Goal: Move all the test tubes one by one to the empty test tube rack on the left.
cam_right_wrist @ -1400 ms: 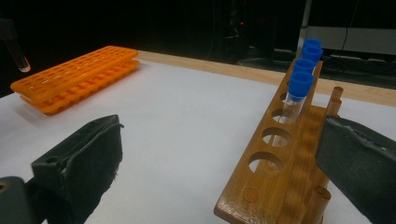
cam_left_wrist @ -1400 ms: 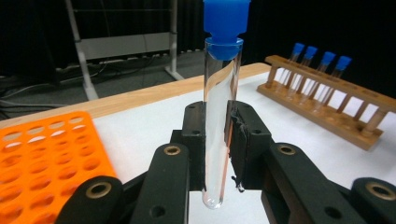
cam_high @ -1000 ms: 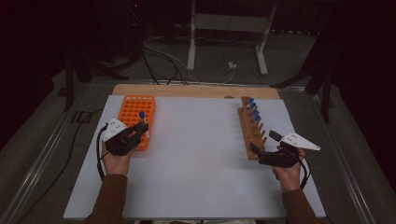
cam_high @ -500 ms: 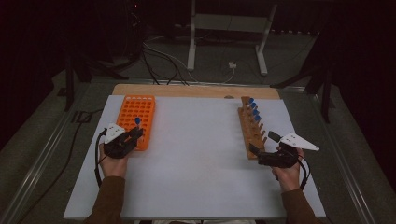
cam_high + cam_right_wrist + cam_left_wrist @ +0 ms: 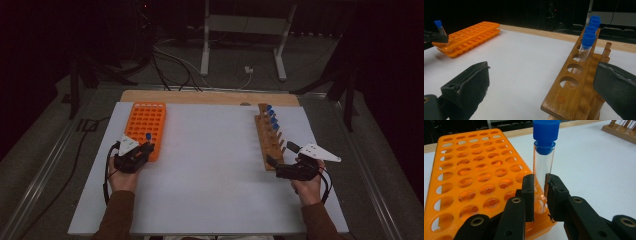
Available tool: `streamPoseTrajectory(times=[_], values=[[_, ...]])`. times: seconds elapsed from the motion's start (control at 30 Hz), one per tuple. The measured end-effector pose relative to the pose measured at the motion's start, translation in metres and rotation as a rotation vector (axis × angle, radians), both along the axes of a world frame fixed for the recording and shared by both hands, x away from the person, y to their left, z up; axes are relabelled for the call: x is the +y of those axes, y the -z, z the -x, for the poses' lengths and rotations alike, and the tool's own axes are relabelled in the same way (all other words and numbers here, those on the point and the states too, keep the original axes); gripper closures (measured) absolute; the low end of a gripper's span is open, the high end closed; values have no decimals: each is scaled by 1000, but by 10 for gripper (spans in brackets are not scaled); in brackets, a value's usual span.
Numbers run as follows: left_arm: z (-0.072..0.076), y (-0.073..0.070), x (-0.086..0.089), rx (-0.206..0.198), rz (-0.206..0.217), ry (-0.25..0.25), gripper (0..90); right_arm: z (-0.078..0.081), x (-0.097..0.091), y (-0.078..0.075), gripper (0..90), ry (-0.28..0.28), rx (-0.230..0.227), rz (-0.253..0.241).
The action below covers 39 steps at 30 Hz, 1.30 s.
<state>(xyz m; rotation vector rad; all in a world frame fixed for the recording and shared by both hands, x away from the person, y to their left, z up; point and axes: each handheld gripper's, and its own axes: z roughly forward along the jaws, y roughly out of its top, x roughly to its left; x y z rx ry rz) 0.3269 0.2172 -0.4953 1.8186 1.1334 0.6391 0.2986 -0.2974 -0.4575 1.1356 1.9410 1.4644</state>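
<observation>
Where the left gripper (image 5: 539, 195) pinches the clear blue-capped test tube (image 5: 543, 170) over the orange perforated plastic rack (image 5: 474, 177), its jaws hide the tube's bottom, while the right gripper (image 5: 541, 92) stands spread.

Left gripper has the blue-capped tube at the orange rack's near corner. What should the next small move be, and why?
Probably ease the left gripper straight down. It is shut on the blue-capped tube, which stands upright with its bottom at a near-corner hole of the orange rack but much of its glass above it. Opening should wait until it is seated.
</observation>
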Motion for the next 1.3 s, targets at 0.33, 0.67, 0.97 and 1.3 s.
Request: streamPoseTrajectory(times=[0.33,0.67,0.97,1.3], values=[[2,6,-1,21,-35,14,781,1,1,1,8,-2,1,4],[2,6,-3,32,-6,19,701,0,3,3,8,-5,9,13],[12,-6,7,-7,89,-25,552,1,2,3,7,-1,10,7],[35,-24,16,-52,190,-81,175,0,2,1,7,12,11,5]])
